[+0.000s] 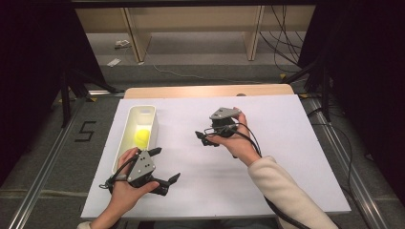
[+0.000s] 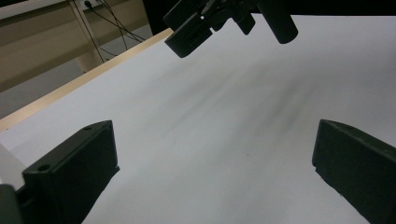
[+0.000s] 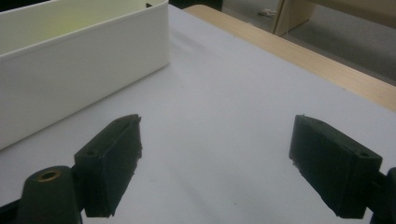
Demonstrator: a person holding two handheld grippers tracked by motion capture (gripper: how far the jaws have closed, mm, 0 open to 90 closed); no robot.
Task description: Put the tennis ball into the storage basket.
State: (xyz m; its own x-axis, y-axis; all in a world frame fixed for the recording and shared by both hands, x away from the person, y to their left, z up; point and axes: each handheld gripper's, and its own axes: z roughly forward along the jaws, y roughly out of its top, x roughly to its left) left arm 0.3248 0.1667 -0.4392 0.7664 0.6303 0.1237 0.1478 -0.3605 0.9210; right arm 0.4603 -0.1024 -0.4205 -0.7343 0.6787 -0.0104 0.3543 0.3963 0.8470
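Observation:
A long white bin (image 1: 120, 138) stands at the left of the white-covered table (image 1: 277, 162) with a yellow ball (image 1: 141, 137) inside it. My left gripper (image 1: 165, 166) hovers just right of the bin's near end. It is open, and between its jaws (image 2: 212, 158) there is only bare sheet. My right gripper (image 1: 204, 137) is held near the table's middle, pointing left toward the bin, open and holding nothing (image 3: 219, 158). The bin's side wall (image 3: 70, 74) lies ahead of it to the left. Farther off in the left gripper view is the right gripper (image 2: 224, 18).
The wooden table edge (image 1: 205, 90) runs along the far side of the white sheet. Beyond it stand wooden shelf legs (image 1: 136, 43), with cables (image 1: 282, 43) on the floor. Dark frame rails flank both sides of the table.

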